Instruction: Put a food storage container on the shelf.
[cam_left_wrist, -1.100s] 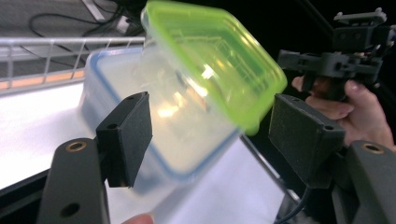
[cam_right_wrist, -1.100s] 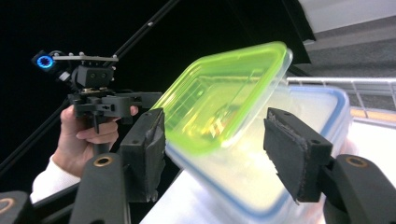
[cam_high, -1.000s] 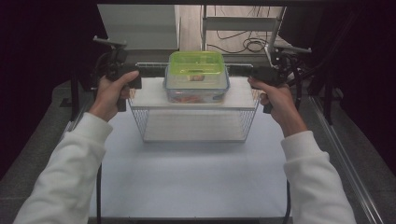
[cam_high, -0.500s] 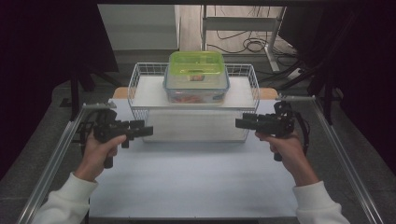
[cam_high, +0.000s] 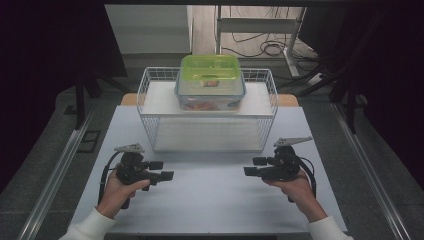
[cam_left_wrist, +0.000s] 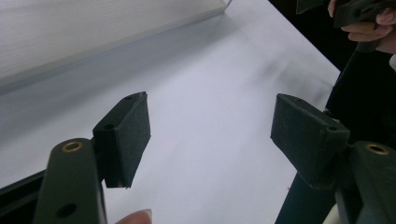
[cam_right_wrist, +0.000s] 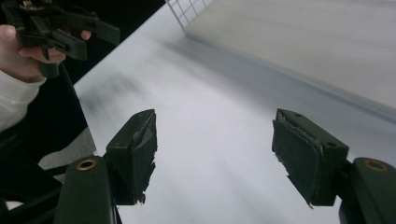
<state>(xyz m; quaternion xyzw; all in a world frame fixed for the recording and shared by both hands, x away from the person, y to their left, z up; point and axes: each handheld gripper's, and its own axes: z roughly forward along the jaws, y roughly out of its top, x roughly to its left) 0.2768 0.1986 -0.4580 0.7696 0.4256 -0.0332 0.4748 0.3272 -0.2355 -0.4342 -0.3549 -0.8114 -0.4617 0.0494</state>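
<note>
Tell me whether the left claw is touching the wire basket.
Apart. The high view shows the left claw held low over the white table, with a bare strip of table between it and the wire basket.

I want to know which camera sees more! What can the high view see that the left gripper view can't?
The high view alone takes in the white wire basket and the green-lidded food box standing on top of it, plus both forearms in white sleeves. The left gripper view alone gives a close look at the left gripper from behind: its two black pads stand wide apart with nothing between them. Both views share the pale table, the flat white panel at the basket's front, and the right gripper in the person's other hand, also open.
</note>
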